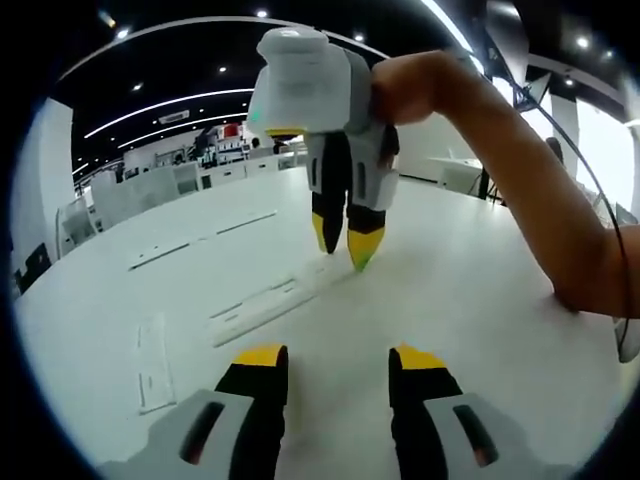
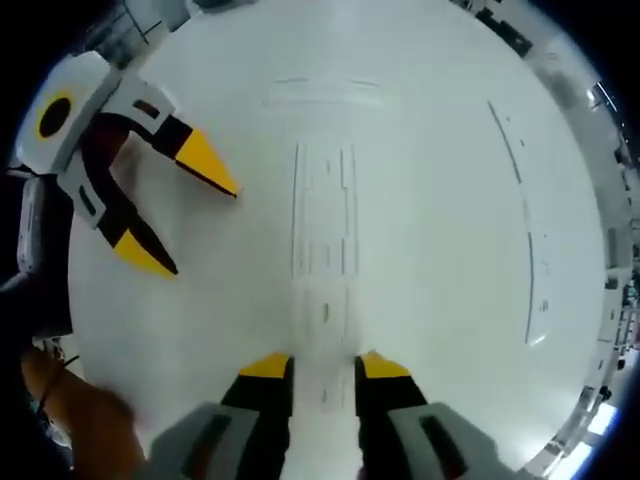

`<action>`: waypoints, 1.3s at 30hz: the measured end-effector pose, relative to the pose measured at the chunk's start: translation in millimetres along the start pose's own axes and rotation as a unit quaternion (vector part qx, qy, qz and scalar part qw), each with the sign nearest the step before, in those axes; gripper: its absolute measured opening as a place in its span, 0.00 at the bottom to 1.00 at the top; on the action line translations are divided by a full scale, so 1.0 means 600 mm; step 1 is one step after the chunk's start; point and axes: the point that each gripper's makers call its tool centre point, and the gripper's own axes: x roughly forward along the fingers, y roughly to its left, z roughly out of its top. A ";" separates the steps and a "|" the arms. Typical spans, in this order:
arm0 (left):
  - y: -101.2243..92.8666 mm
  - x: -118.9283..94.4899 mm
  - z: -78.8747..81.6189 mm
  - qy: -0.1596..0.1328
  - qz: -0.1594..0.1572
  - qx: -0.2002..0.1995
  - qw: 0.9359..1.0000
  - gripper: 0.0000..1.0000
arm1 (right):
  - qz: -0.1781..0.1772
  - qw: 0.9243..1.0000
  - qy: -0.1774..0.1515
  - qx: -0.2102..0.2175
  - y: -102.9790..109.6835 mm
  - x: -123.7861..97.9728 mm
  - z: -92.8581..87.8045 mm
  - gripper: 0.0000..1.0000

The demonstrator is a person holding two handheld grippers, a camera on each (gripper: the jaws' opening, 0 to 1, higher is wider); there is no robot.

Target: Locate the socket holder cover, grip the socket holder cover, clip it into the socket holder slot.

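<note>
Right gripper (image 2: 323,368), jaws spread and straddling the near end of the long white socket holder (image 2: 322,215) flat on the white table (image 2: 450,330), apparently lining up a cover; left gripper (image 2: 190,210) alongside, spread, empty, probably waiting to assist.
</note>
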 end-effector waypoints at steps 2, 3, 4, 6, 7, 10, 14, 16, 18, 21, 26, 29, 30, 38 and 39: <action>0.000 0.000 0.000 0.000 0.000 0.000 1.000 0.41 | -0.001 1.000 0.001 -0.001 0.003 0.001 0.003 0.26; 0.001 0.000 0.000 0.000 0.000 0.000 1.000 0.41 | -0.001 1.000 0.001 -0.002 0.004 0.001 0.003 0.26; 0.001 0.000 0.000 0.000 0.000 0.000 1.000 0.41 | -0.002 1.000 0.001 -0.003 0.005 0.002 0.003 0.26; 0.001 0.000 0.000 0.000 0.000 0.000 1.000 0.41 | -0.001 1.000 0.002 -0.002 0.006 0.002 0.004 0.26; 0.001 0.000 0.000 0.001 0.000 0.000 1.000 0.41 | -0.002 1.000 0.002 -0.004 0.006 0.002 0.004 0.26; 0.002 -0.001 0.000 0.000 0.000 0.000 1.000 0.41 | -0.002 1.000 0.001 -0.006 0.003 0.001 0.007 0.25; 0.004 -0.002 0.001 -0.001 0.001 0.000 1.000 0.41 | 0.001 1.000 -0.004 -0.003 -0.009 -0.002 0.013 0.26; 0.005 -0.002 0.001 -0.001 0.001 0.000 1.000 0.41 | 0.001 1.000 -0.004 -0.002 -0.017 -0.004 0.015 0.26; 0.005 -0.002 0.002 -0.001 0.001 0.001 1.000 0.41 | -0.001 1.000 -0.001 -0.004 -0.020 -0.004 0.017 0.26; 0.005 -0.002 0.002 -0.001 0.001 0.001 1.000 0.41 | -0.001 1.000 0.003 0.001 -0.027 -0.006 0.019 0.26; 0.005 -0.001 0.001 0.001 0.001 0.002 1.000 0.41 | -0.002 1.000 0.007 0.018 -0.032 -0.007 0.020 0.26; 0.005 0.000 0.001 0.001 0.001 0.002 1.000 0.41 | -0.002 1.000 0.010 0.020 -0.031 -0.007 0.019 0.26; 0.005 0.000 0.002 0.001 0.001 0.002 1.000 0.41 | -0.002 1.000 0.010 0.021 -0.031 -0.007 0.019 0.26; 0.007 0.003 0.001 0.003 0.002 0.001 1.000 0.41 | 0.007 0.999 0.002 0.041 -0.034 -0.008 0.017 0.26; 0.007 0.004 0.001 0.003 0.002 0.001 1.000 0.41 | 0.010 0.999 -0.001 0.048 -0.032 -0.008 0.017 0.26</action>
